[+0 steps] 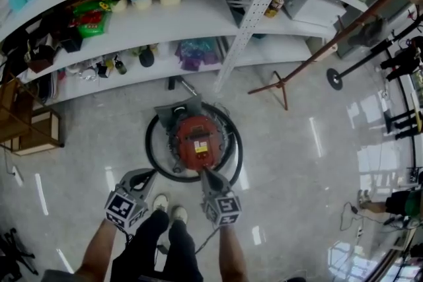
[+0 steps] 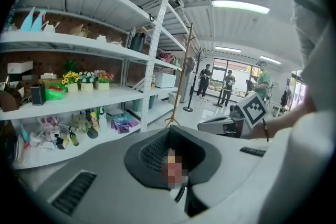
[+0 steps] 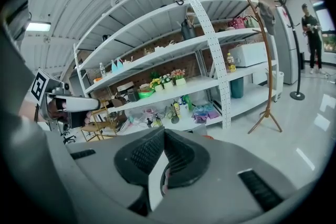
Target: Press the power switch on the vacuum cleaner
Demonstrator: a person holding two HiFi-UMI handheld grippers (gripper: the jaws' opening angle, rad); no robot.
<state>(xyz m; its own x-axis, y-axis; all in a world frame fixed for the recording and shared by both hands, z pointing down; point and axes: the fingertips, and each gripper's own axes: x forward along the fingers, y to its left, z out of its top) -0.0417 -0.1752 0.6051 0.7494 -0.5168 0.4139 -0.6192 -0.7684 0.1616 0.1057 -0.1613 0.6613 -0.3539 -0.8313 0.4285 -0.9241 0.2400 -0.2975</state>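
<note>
Red vacuum cleaner point(image 1: 198, 139) sits on the pale glossy floor point(image 1: 297, 142), just in front of the white shelving point(image 1: 198, 16). A black hose point(image 1: 153, 152) loops round the body in a ring. There is a yellow label patch on the red top; the power switch itself is too small to pick out.

Right gripper point(image 1: 205, 173) is angled down with its tip at the near edge of the vacuum's red body; contact cannot be told from the head view. In its own view the right gripper point(image 3: 163, 134) has its jaws brought together at the tip, with nothing between them. A sliver of red shows just past them, and beyond that the shelves with flower pots point(image 3: 168, 80).

Left gripper point(image 1: 144, 176) hangs to the left of the vacuum, near the hose ring and apart from the red body. In its own view the left gripper point(image 2: 170, 134) also has its jaws closed tip to tip, holding nothing.

The person's 2 white shoes point(image 1: 160, 203) stand between the 2 grippers, just behind the vacuum. A brown coat stand point(image 1: 281, 86) is on the floor to the right, well apart. Several people point(image 2: 229, 86) stand far back in the room.
</note>
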